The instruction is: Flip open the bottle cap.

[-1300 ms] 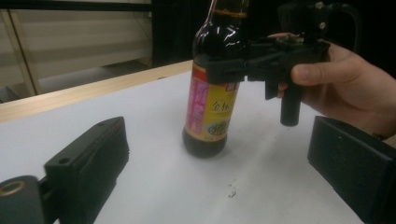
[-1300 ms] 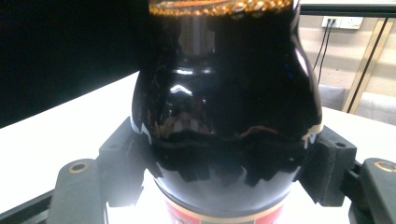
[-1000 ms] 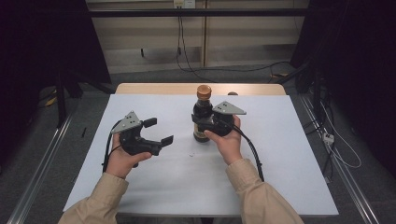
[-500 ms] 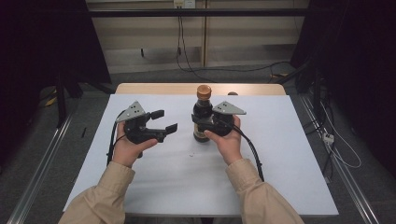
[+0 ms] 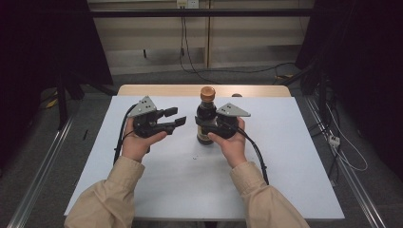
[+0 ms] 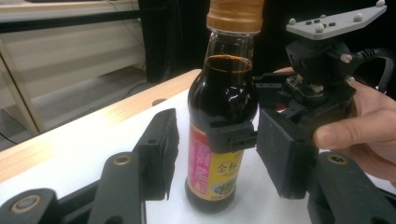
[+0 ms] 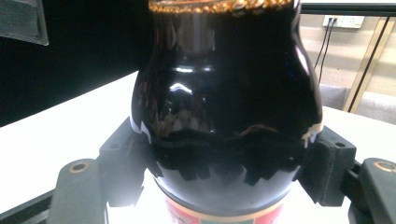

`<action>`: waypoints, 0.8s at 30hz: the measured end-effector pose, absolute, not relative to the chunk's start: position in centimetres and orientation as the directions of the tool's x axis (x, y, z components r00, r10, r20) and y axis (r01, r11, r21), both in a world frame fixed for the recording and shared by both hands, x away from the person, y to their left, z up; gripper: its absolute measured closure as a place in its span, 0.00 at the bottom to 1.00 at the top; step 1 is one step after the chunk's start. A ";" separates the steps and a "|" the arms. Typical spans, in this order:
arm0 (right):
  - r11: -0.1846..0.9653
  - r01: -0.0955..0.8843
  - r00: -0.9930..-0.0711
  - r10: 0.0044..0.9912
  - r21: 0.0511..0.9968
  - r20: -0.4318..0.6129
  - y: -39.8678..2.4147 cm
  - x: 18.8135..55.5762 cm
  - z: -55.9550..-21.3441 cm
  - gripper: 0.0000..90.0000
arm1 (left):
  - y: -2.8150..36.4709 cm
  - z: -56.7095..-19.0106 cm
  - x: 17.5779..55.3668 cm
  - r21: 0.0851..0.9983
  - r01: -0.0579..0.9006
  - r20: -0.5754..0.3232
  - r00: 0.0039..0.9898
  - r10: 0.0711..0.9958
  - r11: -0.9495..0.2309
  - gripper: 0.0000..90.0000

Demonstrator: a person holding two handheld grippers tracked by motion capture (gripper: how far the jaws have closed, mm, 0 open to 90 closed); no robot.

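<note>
A dark sauce bottle (image 5: 206,118) with an orange-brown cap (image 5: 207,92) is standing upright on the white table (image 5: 294,156), toward its far middle, as seen from the high view. The left gripper view is showing the glass holding dark liquid up to the base of the neck, a clear band of empty glass below the cap, and a red-and-yellow label (image 6: 210,170) wrapping the lower body. The right gripper (image 5: 205,124), held in the person's right hand (image 5: 230,142), is clamping the bottle's body, its two black jaws pressing on either side of the glass in the right gripper view. The left gripper (image 5: 176,117), held in the left hand (image 5: 138,142), is hovering just beside the bottle, its jaws spread apart and gripping nothing, pointing toward the bottle. Beige sleeves (image 5: 107,199) are covering both forearms.
</note>
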State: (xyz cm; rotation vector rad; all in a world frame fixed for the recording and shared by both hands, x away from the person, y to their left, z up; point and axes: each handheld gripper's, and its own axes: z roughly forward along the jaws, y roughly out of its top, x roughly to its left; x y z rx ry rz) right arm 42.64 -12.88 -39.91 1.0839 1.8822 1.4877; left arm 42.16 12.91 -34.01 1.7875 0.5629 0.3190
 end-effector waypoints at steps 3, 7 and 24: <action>0.084 0.276 -0.556 0.827 0.957 0.088 -12.9 42.7 -39.9 0.30 | 12.7 -34.0 42.5 0.952 0.222 -0.083 0.848 0.523 -0.208 0.56; 0.086 0.277 -0.556 0.827 0.957 0.087 -12.9 42.6 -39.9 0.30 | 12.5 -33.8 43.1 0.949 0.235 -0.096 0.848 0.521 -0.208 0.64; 0.087 0.272 -0.554 0.829 0.958 0.082 -12.8 42.6 -40.0 0.30 | 11.1 -31.9 44.0 0.939 0.269 -0.140 0.867 0.477 -0.213 0.98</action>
